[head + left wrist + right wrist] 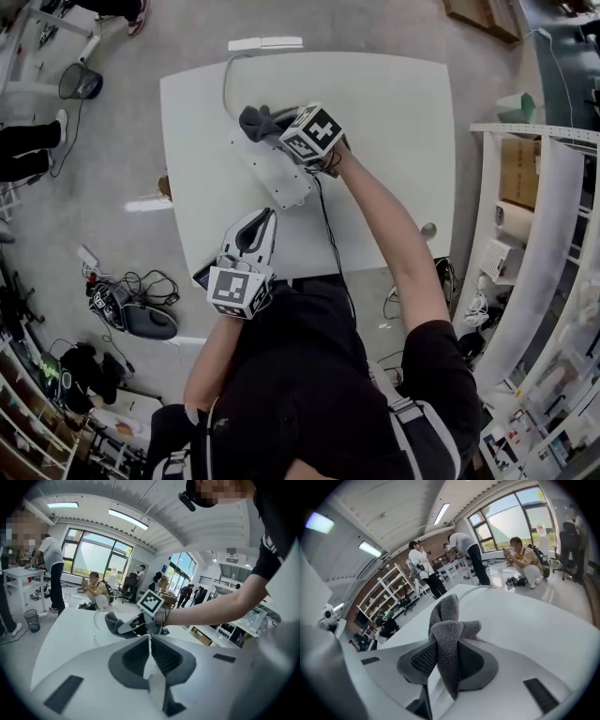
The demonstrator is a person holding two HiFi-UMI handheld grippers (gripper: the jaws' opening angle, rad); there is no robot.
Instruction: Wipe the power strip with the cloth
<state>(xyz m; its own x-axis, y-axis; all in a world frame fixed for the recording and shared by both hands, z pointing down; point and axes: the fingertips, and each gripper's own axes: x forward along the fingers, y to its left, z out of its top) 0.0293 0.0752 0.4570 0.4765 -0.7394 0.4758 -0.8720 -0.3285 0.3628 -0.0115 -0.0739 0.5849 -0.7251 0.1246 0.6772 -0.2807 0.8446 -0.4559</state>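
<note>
Power strip [277,174] lies flat on the white table [394,141]. Its long axis runs diagonally, from the far-left end to the near-right end in the head view. Its cable [225,89] leaves the far end and curves to the table's far edge.

Right gripper [277,124] is clamped on the grey cloth [255,120] at the strip's far end; contact with the strip cannot be confirmed.

Left gripper [261,219] has its jaws together on nothing, near the strip's near end and close to the table's near edge.

Broad bare tabletop lies right of the strip.
</note>
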